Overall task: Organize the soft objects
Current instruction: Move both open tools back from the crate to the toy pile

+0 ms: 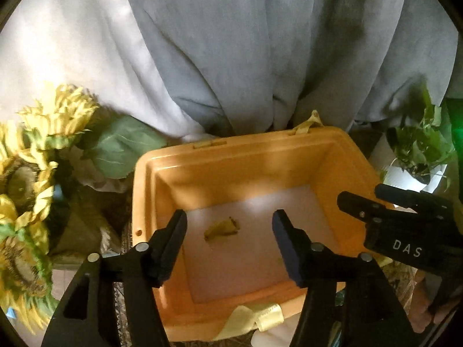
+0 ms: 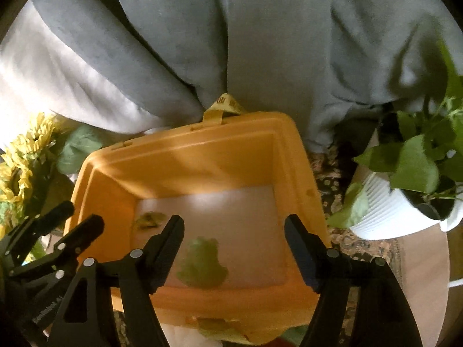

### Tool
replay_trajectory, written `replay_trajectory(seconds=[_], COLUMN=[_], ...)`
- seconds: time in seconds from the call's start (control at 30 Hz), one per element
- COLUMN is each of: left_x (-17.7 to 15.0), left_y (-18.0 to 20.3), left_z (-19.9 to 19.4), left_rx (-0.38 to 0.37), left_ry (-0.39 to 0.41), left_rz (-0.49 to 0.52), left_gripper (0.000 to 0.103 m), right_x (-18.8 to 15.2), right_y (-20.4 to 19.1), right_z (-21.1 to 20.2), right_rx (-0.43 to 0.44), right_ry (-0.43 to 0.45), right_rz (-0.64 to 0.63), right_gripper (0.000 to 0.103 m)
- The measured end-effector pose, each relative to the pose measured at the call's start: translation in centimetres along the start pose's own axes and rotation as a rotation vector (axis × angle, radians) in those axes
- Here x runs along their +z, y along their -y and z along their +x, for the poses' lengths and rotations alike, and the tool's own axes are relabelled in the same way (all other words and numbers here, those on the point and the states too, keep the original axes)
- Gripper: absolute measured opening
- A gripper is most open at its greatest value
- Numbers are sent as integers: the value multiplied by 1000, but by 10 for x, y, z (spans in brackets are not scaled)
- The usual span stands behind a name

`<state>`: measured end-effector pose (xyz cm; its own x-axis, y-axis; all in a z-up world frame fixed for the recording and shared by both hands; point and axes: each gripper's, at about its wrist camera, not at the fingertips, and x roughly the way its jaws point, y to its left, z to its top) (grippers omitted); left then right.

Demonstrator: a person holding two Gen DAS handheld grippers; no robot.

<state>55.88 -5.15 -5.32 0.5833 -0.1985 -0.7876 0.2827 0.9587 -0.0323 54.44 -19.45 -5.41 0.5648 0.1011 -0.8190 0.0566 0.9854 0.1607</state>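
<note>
- I see an orange plastic bin at centre, open at the top, with a pale whitish floor and a yellow ribbon handle at its far rim.
- Inside the bin, from the right wrist view, a green soft object lies on the floor toward the near wall; it is blurred, lumpy in outline, and I cannot tell what it depicts.
- A smaller yellow-green soft piece lies on the bin floor toward its left wall, apart from the green one; it looks crumpled and flat.
- My left gripper hangs above the bin's near-left part, jaws spread wide, nothing between them.
- My right gripper hangs above the bin's near-right part, jaws likewise spread wide and gripping nothing; the green object shows below the gap.
- A pale yellow ribbon drapes over the bin's near rim.
- Artificial sunflowers with a large green leaf stand left of the bin.
- A leafy plant in a ribbed white pot stands right of the bin.
- Grey and white draped fabric hangs behind the bin's far rim.
</note>
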Motion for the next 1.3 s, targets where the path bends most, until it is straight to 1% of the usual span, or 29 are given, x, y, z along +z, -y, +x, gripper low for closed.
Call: replay_trajectory(seconds=[0.13,0.33,0.43,0.5,0.57,0.7,0.77,0.93,0.97,1.03,1.13,1.3], left_x=[-5,-17,-24,-31,-38,-54,-62,-85,-89,-97,-108,-122], left_y=[3,6,10,12,14,17,18,22,24,26,30,36], left_z=[-18,-55,-74,-86,-96,-114,-119,-127,-128,-129,-128,-126], left_rx=[23,26,44,42,51,71,67,41,40,39,17,7], left_ry=[49,136,195,229,257,309,320,317,318,324,316,313], left_rz=[-3,-12,-5,-1,4,21,27,23,24,26,33,52], left_gripper=[65,69,76,80,84,87,88,89,89,91,92,97], right_x=[-5,-16,-23,-29,-37,-56,-67,-93,-97,-106,-120,-137], right_y=[-2,-2,0,3,4,4,1,2,4,5,7,9], right_z=[-25,-67,-85,-95,-104,-119,-126,-139,-141,-143,-146,-143], right_rx=[-57,-87,-91,-89,-93,-104,-114,-125,-156,-162,-176,-189], right_ry=[100,222,265,284,307,347,362,387,362,370,386,377], right_rz=[-21,-29,-22,-19,-17,-28,-39,-36,10,17,29,26], right_gripper=[72,72,73,74,79,81,82,83,83,83,83,83])
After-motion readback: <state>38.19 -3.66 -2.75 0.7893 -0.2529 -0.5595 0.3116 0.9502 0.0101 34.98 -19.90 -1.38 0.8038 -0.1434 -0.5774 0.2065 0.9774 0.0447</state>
